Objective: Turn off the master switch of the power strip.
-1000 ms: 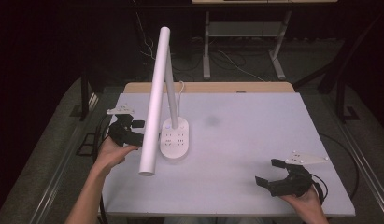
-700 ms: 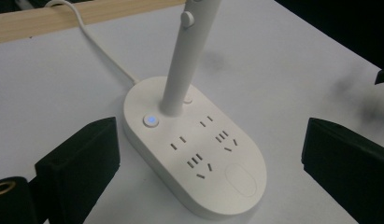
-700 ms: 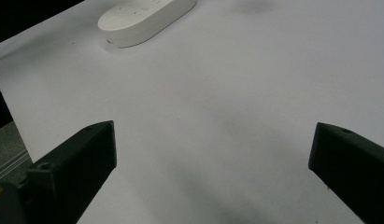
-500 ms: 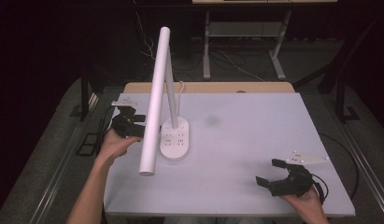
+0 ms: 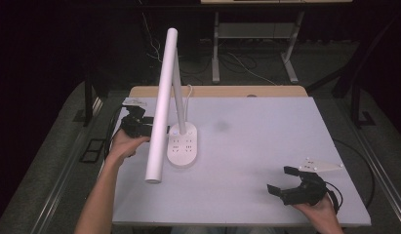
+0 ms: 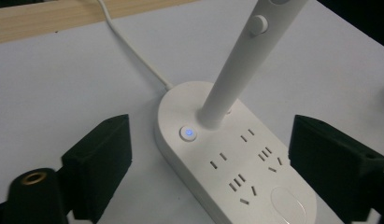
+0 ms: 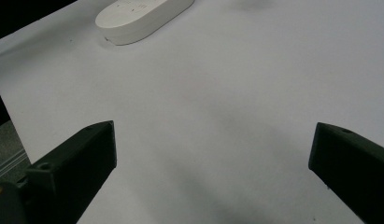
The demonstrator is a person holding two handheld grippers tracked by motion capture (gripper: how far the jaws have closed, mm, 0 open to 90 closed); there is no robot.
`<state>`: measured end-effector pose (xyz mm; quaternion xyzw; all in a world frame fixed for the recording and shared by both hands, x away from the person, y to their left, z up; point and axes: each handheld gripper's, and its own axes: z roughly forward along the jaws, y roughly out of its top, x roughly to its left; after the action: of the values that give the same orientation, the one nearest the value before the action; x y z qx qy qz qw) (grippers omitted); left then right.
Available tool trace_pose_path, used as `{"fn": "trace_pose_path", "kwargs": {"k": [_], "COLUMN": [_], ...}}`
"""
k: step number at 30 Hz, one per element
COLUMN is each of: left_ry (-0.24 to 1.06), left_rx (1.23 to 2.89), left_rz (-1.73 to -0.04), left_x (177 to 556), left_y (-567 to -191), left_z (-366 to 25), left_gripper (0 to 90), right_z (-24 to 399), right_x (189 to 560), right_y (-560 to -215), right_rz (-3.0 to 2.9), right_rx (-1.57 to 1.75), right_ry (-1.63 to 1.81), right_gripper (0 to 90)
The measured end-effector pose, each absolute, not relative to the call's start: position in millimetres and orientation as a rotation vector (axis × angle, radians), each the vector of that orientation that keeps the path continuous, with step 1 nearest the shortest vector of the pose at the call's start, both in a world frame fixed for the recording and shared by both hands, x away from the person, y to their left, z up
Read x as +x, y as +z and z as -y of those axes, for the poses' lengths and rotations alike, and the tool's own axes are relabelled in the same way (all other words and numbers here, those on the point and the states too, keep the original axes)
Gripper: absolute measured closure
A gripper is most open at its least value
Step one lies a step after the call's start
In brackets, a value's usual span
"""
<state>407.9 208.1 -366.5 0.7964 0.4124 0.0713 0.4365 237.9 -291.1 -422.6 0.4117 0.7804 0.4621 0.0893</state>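
High view: white desk lamp [image 5: 181, 141] standing at left-centre of the pale grey table [image 5: 266, 146], oval base flat on the surface, slim stem rising and a long tube-shaped head [image 5: 161, 105] slanting down toward the near edge. Left gripper [image 5: 139, 126] just beside the base on its left, partly hidden behind the tube, jaws just been closing a little yet not clamped on anything; probably brought in low to reach the switch or steady the base. Right gripper [image 5: 291, 181] near the front right corner, well apart from the lamp, spread and empty, likely parked out of the way. Left gripper view: smooth matte plastic base [image 6: 236, 163] between two blocky black jaws, both standing clear of its sides, nothing pressed. Round button [image 6: 188, 133] glowing blue at the foot of the stem [image 6: 236, 74], several socket slots moulded into the top, a shallow oval dimple at the near end. White cable [image 6: 133, 53] running from the far end toward the wooden table edge [image 6: 63, 21], presumably to a wall outlet. Second small knob higher on the stem. Right gripper view: jaws wide apart over bare table, nothing between them; rounded end of the base [image 7: 143, 16] far off at top left.
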Motion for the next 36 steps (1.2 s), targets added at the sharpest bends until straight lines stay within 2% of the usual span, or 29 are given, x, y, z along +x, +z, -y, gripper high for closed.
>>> {"fn": "trace_pose_path", "kwargs": {"k": [10,20,33,36], "left_ry": [0.163,0.116,0.063,0.061], "left_rx": [1.923,1.893,1.880,1.896], "left_rz": [-1.085,-1.123,-1.132,-1.120], "left_x": [419.0,428.2,434.9,435.8], "left_y": [-375.6,-386.6,-398.8,-401.1], "left_z": [-211.9,-209.5,-201.9,-199.9], "left_gripper": [24.9,50.9,70.0,78.2], "right_z": [291.7,292.0,293.8,294.0], "right_x": [238.0,238.4,238.2,238.0], "right_y": [-422.7,-423.7,-423.5,-423.4], "right_rz": [-2.321,-2.327,-2.322,-2.325], "right_rx": [1.224,1.231,1.227,1.228], "right_ry": [1.372,1.364,1.366,1.365], "right_gripper": [0.4,0.5,0.4,0.4]}}
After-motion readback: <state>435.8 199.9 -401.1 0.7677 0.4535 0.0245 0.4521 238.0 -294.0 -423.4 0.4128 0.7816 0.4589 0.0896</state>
